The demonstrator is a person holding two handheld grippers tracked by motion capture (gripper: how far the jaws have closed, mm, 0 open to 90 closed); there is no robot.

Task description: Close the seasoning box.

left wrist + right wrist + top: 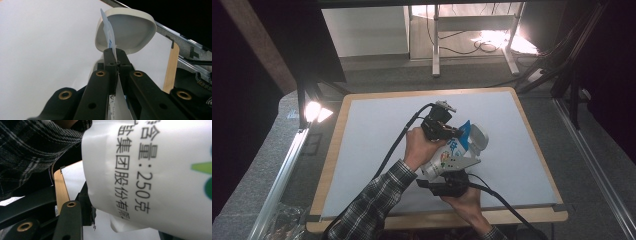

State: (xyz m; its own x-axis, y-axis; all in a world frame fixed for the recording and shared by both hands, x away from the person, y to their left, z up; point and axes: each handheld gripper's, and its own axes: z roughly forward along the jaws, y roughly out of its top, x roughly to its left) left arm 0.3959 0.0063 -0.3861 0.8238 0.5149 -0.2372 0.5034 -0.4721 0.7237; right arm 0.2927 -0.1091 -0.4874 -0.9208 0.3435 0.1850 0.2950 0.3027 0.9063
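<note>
A white bag [446, 159] with black print and a blue top edge hangs tilted over the table, held at both ends. My left gripper [456, 132] is shut on the thin top edge of the bag [107, 27], right in front of a white bowl [130, 32]. In the high view the bowl [480, 138] sits on the mat just right of the bag's top. My right gripper [443, 179] grips the bag's lower end from below; the printed bag [150, 170] lies against its one visible black jaw, and the other jaw is hidden behind it.
A pale mat [377, 140] covers the wood-edged table [331, 165]. A bright lamp [314, 111] stands off the left edge. A plaid sleeve [30, 145] crosses close by the right gripper. Black cables [394, 145] trail from both grippers.
</note>
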